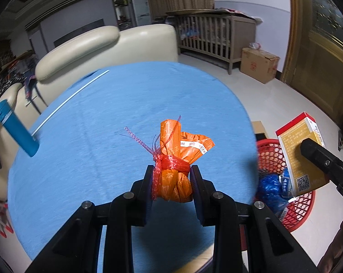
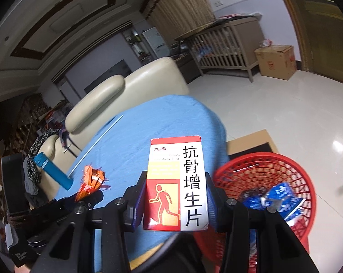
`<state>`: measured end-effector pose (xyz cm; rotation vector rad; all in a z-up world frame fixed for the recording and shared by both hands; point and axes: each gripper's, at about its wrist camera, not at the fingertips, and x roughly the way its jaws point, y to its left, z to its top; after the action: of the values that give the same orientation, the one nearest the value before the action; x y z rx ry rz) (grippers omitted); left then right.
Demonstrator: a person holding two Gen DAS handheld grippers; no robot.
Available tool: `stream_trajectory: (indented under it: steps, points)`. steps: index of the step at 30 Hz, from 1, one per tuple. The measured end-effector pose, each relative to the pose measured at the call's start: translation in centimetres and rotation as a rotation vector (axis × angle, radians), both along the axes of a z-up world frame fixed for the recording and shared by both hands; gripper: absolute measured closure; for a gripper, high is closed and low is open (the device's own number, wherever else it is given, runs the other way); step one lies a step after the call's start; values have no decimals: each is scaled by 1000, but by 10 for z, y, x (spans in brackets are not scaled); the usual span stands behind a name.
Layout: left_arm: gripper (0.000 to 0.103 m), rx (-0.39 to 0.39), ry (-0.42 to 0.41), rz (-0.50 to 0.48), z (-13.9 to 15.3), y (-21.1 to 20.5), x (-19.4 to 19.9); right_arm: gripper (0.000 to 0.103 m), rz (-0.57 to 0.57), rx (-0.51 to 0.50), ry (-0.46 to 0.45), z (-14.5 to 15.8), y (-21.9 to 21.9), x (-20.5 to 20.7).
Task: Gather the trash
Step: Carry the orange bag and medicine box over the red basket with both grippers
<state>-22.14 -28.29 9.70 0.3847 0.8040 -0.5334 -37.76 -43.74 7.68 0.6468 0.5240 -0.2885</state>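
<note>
My left gripper [image 1: 171, 183] is shut on an orange wrapper bundle [image 1: 174, 159] tied with red netting, held above the blue-covered round table [image 1: 103, 122]. My right gripper [image 2: 176, 201] is shut on a red, yellow and white medicine box [image 2: 176, 182], which stands upright between the pads near the table's right edge. The same box [image 1: 301, 157] shows at the right of the left wrist view, over a red mesh basket [image 1: 301, 207]. The basket [image 2: 303, 182] sits on the floor right of the table and holds blue packets [image 2: 278, 195]. The orange bundle [image 2: 91, 179] appears left of the box.
A blue lighter-like object [image 1: 14, 127] and a thin white stick [image 1: 66, 100] lie at the table's left side. A cream sofa [image 1: 98, 47] stands behind the table. Flat cardboard [image 2: 251, 143] lies by the basket; a wooden crib [image 1: 214, 34] and a cardboard box [image 1: 260, 64] stand further back.
</note>
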Motion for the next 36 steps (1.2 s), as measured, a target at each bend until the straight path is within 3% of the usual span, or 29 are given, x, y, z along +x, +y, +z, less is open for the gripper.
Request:
stream_trajectory:
  steps: [20,36]
  points:
    - [71,38,24,-147,-19,-64,-40,55,-188,42,75,-38,-80,-63]
    - [71,65,47,-214,-31,-95,-59,55,-181,46,137,-59,-105,-66]
